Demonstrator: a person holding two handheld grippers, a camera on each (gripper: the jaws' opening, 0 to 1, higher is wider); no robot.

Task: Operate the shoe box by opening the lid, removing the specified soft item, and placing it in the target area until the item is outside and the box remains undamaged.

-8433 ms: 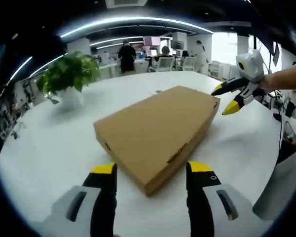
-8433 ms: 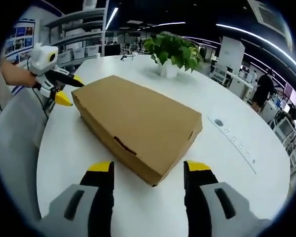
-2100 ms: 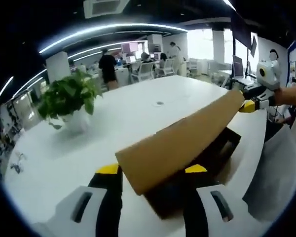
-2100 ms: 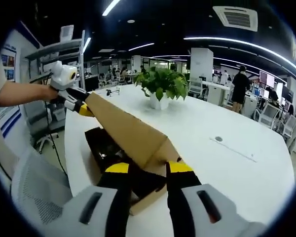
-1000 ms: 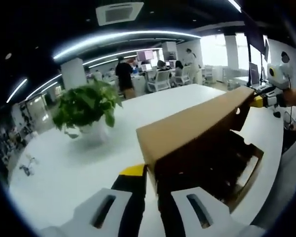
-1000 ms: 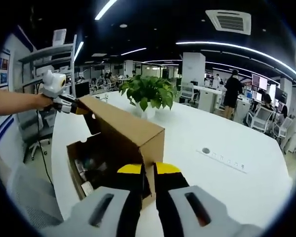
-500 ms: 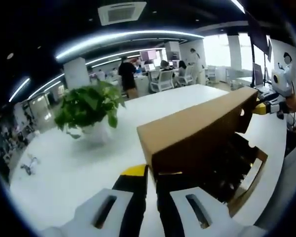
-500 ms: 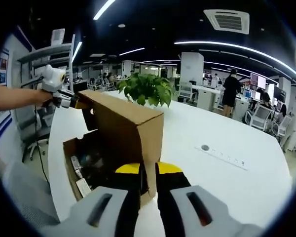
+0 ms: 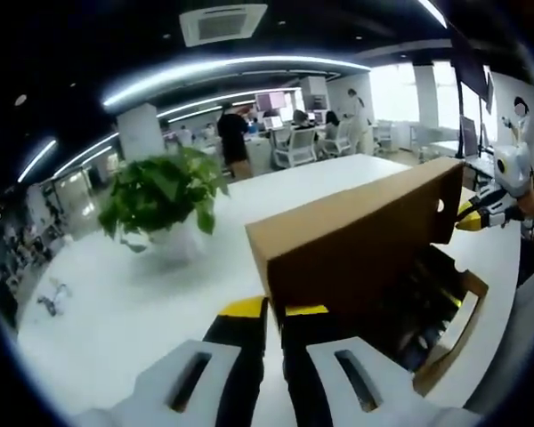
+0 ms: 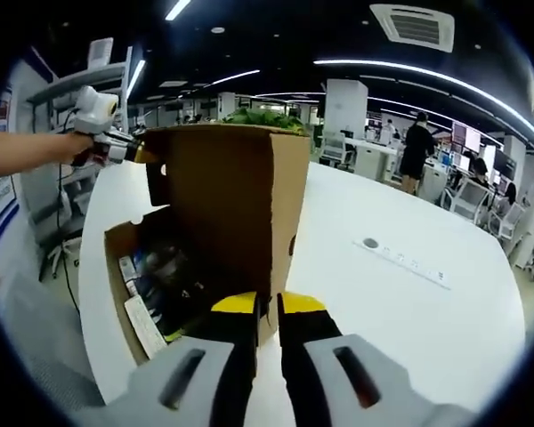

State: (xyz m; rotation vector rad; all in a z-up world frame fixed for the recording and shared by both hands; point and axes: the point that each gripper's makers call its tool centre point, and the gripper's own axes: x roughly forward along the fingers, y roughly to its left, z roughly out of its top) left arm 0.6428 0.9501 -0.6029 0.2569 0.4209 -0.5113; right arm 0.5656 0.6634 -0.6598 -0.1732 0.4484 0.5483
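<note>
Shoe box (image 10: 142, 267) lid (image 10: 227, 200) stands raised, each corner pinched by the left claw (image 9: 274, 311) and right claw (image 10: 267, 304) (dark contents visible inside).

Matt brown cardboard box (image 10: 222, 205) — smooth, glossy white table (image 10: 400, 311).

Potted plant (image 9: 163, 197) on white table (image 9: 107, 294)

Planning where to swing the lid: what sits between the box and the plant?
Bare white table. In the left gripper view nothing lies between the plant and the lid of the box.
</note>
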